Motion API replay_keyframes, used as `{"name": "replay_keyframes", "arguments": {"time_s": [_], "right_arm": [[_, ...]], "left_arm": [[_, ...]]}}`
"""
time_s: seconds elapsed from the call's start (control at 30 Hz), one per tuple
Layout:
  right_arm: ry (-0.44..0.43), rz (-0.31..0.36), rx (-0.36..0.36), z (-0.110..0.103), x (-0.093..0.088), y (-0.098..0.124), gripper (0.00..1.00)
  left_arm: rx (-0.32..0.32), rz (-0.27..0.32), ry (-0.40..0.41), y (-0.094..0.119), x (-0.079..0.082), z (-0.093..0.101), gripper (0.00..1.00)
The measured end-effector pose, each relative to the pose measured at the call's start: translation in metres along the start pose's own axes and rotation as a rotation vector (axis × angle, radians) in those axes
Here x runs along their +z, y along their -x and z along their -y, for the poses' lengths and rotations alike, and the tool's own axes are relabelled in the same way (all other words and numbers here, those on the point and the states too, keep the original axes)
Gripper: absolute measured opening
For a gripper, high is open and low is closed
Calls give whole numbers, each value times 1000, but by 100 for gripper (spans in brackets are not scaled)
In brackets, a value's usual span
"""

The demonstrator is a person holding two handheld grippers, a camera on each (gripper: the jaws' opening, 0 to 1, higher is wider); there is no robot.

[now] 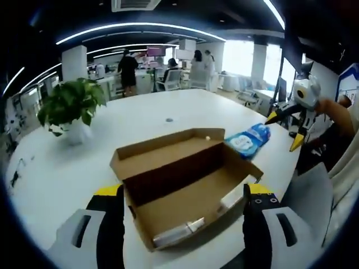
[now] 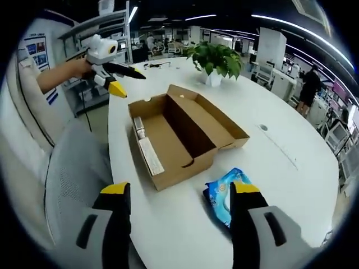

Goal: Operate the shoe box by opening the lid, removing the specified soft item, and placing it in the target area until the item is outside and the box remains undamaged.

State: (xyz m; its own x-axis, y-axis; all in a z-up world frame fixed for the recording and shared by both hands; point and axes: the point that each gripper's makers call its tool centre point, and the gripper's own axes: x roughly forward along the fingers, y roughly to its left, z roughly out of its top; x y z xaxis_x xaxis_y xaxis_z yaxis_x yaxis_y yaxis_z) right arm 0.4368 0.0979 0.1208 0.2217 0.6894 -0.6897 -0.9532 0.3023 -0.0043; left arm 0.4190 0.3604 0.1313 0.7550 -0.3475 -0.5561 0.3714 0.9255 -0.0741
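**Open shoe box on the table, blue soft pack lying beside it**

A brown cardboard shoe box [image 1: 185,190] is seen resting on a white round table [image 1: 67,174], its lid folded back flat and its inside apparently empty. A blue soft pack [image 2: 223,193] lies on the table just beside one corner of the box, outside it, so the removal step is judged to be done. A potted plant [image 1: 70,109] stands well apart from the box, on its far side. The left gripper [image 1: 185,224] is held over the box's near edge with jaws released and nothing between them. The right gripper [image 2: 179,224] is held just past the pack, jaws parted and empty, presumably drawn clear after release.
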Motion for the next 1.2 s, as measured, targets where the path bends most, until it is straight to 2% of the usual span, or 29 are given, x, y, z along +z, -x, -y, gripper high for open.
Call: {"name": "replay_keyframes", "arguments": {"time_s": [0.23,0.37,0.6,0.87,1.2], "right_arm": [[59,-6,73,-7,11,-14,63],[91,-23,102,-8,15,-25,62],[141,-47,138,-6,18,-39,60],[201,-92,168,-6,15,-53,54],[259,-133,190,-6,14,-76,49]], "left_arm": [[57,-19,84,6,-20,-16,76],[83,-44,119,7,-35,-21,65],[113,-95,148,7,-59,-26,58],[149,-129,176,5,-77,-34,48],[203,-159,252,4,-94,-44,23]]}}
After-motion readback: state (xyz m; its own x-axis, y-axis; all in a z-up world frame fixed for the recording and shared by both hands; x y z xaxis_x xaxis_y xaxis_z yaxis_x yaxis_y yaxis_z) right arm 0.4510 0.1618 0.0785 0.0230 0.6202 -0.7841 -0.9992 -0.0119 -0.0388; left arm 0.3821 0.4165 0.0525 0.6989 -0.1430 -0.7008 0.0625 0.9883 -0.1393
